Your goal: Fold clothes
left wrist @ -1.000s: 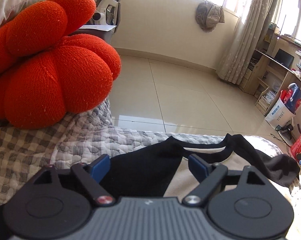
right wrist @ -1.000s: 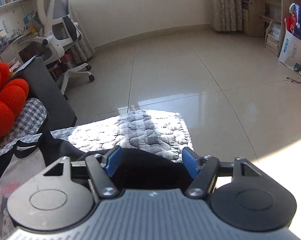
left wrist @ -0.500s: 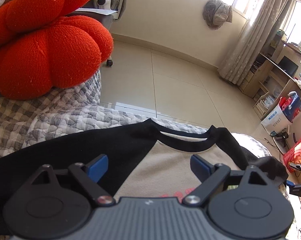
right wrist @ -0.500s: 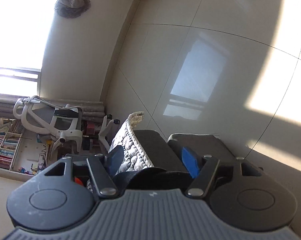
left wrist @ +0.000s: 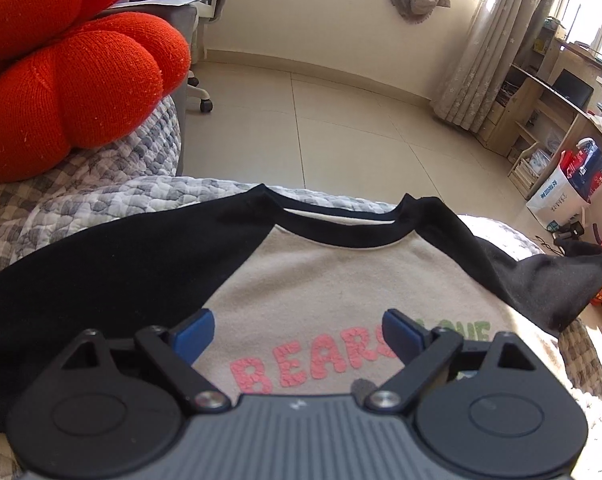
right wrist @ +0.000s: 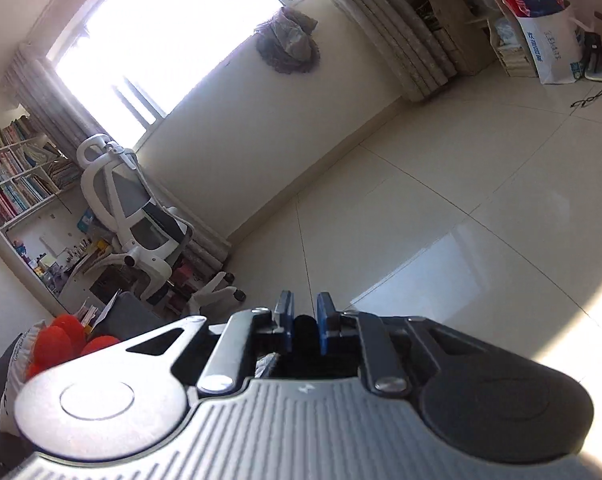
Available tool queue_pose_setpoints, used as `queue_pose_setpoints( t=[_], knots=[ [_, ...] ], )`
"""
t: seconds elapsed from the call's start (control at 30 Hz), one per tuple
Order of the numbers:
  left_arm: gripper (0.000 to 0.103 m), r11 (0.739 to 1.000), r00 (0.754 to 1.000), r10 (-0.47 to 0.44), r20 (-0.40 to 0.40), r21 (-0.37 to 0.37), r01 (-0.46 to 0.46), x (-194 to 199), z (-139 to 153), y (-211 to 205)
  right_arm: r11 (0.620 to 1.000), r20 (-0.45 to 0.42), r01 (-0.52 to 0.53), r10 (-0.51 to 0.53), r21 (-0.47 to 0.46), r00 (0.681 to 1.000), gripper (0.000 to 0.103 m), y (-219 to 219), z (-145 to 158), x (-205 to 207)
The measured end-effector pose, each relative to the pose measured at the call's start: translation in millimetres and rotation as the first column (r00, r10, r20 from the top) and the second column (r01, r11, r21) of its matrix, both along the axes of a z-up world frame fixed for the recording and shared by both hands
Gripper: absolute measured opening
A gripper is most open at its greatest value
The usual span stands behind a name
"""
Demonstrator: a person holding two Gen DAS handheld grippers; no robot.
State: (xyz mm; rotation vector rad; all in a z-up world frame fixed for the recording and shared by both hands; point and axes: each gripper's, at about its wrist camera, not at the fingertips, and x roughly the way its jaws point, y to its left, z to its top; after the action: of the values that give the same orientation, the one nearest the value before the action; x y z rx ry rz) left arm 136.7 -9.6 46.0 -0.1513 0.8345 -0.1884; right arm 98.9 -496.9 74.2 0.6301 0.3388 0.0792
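A beige sweatshirt (left wrist: 321,280) with black sleeves, a black neckband and pink "BEAR" lettering lies flat on the bed in the left wrist view. My left gripper (left wrist: 297,330) hovers open over its chest, blue pads on either side of the lettering with nothing between them. The sweatshirt's right sleeve (left wrist: 561,280) is raised at the bed's right edge. In the right wrist view my right gripper (right wrist: 304,324) is shut on a fold of black sleeve fabric (right wrist: 304,334), pointing out across the room; the rest of the garment is hidden below it.
A large red knitted cushion (left wrist: 69,80) sits on the grey quilted bedcover (left wrist: 101,200) at the left. Beyond the bed edge is tiled floor (left wrist: 341,128). A white office chair (right wrist: 137,216) and bookshelves (right wrist: 13,184) stand at the left wall, shopping bags (left wrist: 573,184) at the right.
My left gripper moved in over the sweatshirt's chest, the lettering now showing. The right gripper's jaws closed on the black fabric, and it swung up toward the window.
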Motion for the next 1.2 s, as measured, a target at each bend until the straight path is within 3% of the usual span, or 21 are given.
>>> queue_pose_setpoints(
  t=[0.1,0.17,0.2,0.23,0.33,0.47,0.53,0.63,0.67,0.7,0.77,0.87,0.93,0.97,1.0,1.1,1.2],
  knots=[
    [0.092,0.999,1.000,-0.002,-0.010,0.037,0.002,-9,-3,6,0.998,-0.101,-0.037,0.031,-0.057,0.994,0.000,-8,-9,-1],
    [0.092,0.999,1.000,0.003,-0.018,0.050,-0.002,-16,-3,12,0.996,-0.193,-0.075,0.081,0.039,0.978,0.003,-18,-39,8],
    [0.092,0.999,1.000,0.007,-0.022,0.050,-0.006,-21,-3,15,0.991,-0.235,-0.091,0.112,0.095,0.965,0.010,-23,-55,12],
    [0.092,0.999,1.000,0.013,-0.024,0.048,-0.012,-25,-2,18,0.987,-0.281,-0.078,0.116,0.144,0.953,0.016,-27,-69,17],
    [0.093,0.999,0.999,0.016,-0.038,0.046,-0.014,-43,3,22,0.970,-0.328,0.002,0.080,0.243,0.941,0.016,-41,-90,18],
    [0.096,0.999,0.999,0.023,-0.035,0.050,-0.022,-67,10,20,0.874,-0.403,0.084,0.134,0.479,0.905,0.017,-47,-124,29],
    [0.099,0.998,0.999,0.036,-0.027,0.051,-0.034,-80,11,20,0.824,-0.444,0.121,0.168,0.553,0.880,0.018,-44,-139,38],
    [0.101,0.994,0.997,0.080,-0.021,0.078,-0.078,-92,7,28,0.766,-0.458,0.176,0.169,0.618,0.872,0.024,-48,-148,41],
    [0.101,0.990,0.995,0.103,-0.011,0.098,-0.101,-94,7,36,0.748,-0.442,0.178,0.168,0.639,0.881,0.036,-51,-146,40],
    [0.101,0.986,0.993,0.120,0.008,0.119,-0.120,-97,6,46,0.735,-0.422,0.171,0.169,0.657,0.891,0.059,-57,-144,38],
    [0.102,0.971,0.985,0.169,0.031,0.168,-0.171,-103,1,69,0.718,-0.389,0.154,0.173,0.678,0.905,0.070,-64,-139,36],
    [0.102,0.960,0.970,0.244,-0.004,0.141,-0.241,-109,-11,104,0.745,-0.389,0.131,0.183,0.655,0.903,0.069,-59,-137,45],
    [0.102,0.950,0.953,0.302,-0.034,0.091,-0.298,-112,-13,118,0.766,-0.413,0.110,0.215,0.633,0.885,0.057,-48,-145,51],
    [0.102,0.947,0.947,0.319,-0.041,0.047,-0.317,-116,-13,124,0.766,-0.420,0.113,0.217,0.633,0.881,0.043,-45,-148,52],
    [0.102,0.946,0.945,0.324,-0.041,0.021,-0.324,-118,-11,126,0.772,-0.403,0.110,0.200,0.626,0.893,0.024,-46,-146,51],
    [0.102,0.943,0.943,0.330,-0.039,0.046,-0.329,-123,-14,127,0.794,-0.328,0.095,0.135,0.600,0.935,0.018,-51,-136,46],
    [0.102,0.938,0.939,0.340,-0.043,0.082,-0.336,-123,-24,131,0.834,-0.148,0.003,0.094,0.551,0.985,0.016,-56,-108,36]
  ],
)
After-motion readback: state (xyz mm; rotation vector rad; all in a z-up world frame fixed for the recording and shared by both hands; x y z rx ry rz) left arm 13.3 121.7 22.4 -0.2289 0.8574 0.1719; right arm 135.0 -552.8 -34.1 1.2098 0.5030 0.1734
